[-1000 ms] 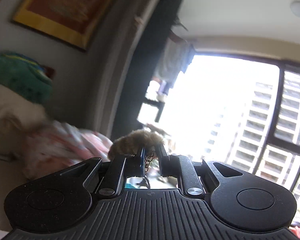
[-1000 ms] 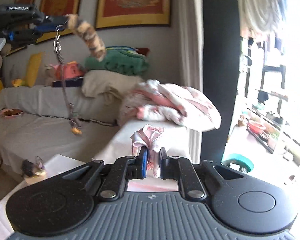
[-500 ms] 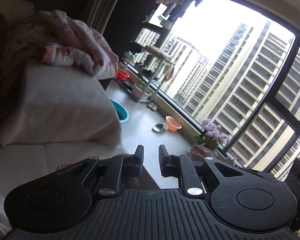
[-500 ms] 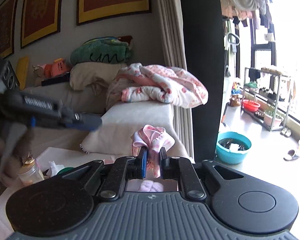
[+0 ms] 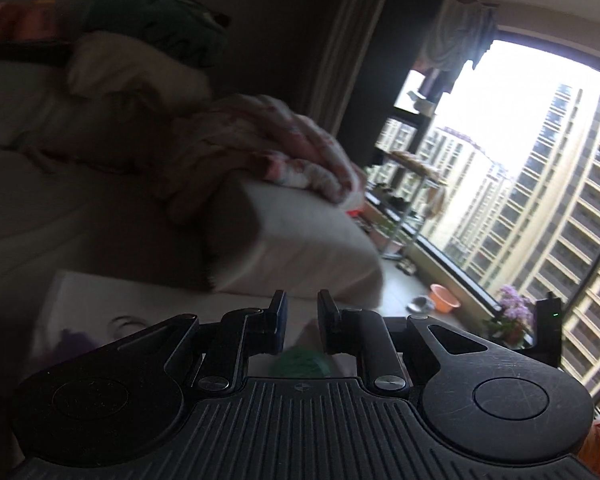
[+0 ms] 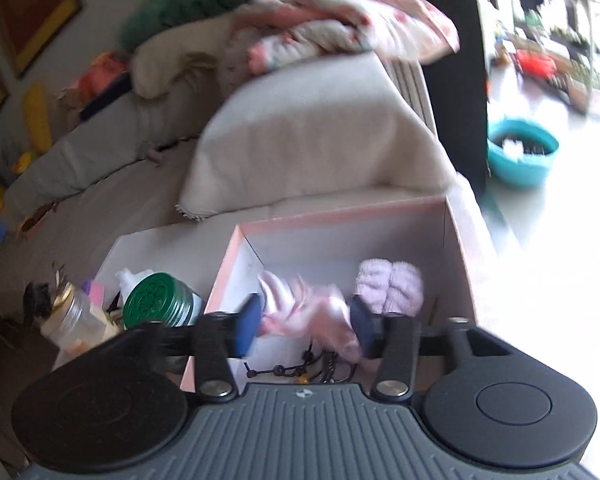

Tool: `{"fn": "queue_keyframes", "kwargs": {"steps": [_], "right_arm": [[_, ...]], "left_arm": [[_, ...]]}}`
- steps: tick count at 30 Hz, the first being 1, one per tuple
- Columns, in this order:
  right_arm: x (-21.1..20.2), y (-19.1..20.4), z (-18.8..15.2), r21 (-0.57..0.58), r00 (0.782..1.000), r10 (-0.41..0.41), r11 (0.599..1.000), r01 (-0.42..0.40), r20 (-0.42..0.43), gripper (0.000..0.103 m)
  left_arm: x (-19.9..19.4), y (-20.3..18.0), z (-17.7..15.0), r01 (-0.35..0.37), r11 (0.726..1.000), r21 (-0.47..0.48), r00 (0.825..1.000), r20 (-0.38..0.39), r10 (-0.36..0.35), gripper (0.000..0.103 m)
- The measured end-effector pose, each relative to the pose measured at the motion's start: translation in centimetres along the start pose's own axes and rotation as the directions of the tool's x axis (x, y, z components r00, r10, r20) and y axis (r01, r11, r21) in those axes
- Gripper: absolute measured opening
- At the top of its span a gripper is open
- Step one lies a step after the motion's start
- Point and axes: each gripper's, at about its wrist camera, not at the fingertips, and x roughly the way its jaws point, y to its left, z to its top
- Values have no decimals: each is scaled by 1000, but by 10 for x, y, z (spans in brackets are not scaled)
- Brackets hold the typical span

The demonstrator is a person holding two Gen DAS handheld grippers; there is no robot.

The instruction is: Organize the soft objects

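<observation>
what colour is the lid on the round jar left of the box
Dark green, with an embossed pattern, on the round jar's lid; clearest in the right wrist view, beside the pink box.

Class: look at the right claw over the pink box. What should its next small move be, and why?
Probably lift the right claw straight up and clear. Its jaws have just been opening, and the pink cloth sits loose between them, already inside the pink box beside the lilac bundle. The drop looks done, so backing out avoids dragging the cloth along.

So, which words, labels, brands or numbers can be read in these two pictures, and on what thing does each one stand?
No text can be read.
Green lid: a raised pattern only, no letters.
Small mark on the right gripper body: too small to read.
Printed sheet: a picture, no words seen.
</observation>
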Motion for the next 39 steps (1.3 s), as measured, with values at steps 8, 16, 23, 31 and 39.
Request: {"fn": "queue_keyframes", "kwargs": {"steps": [8, 16, 23, 31, 39], "right_arm": [[-46, 30, 4, -121, 991, -113, 985, 122, 78, 65], [-69, 95, 16, -186, 992, -48, 980, 70, 119, 71], [-69, 176, 9, -346, 959, 95, 938, 3, 267, 86], [-19, 263, -23, -589, 956, 260, 797, -133, 136, 85], [43, 314, -47, -707, 973, 217, 699, -101, 75, 58]], "left_arm": [[-70, 90, -37, -145, 977, -157, 989, 14, 149, 18], [-61, 123, -50, -251, 952, -175, 968, -40, 248, 18], [-44, 131, -61, -209, 960, -187, 977, -70, 199, 18], [-46, 142, -71, -205, 954, -218, 978, -71, 194, 18], [-51, 147, -81, -172, 961, -216, 984, -88, 156, 18]]}}
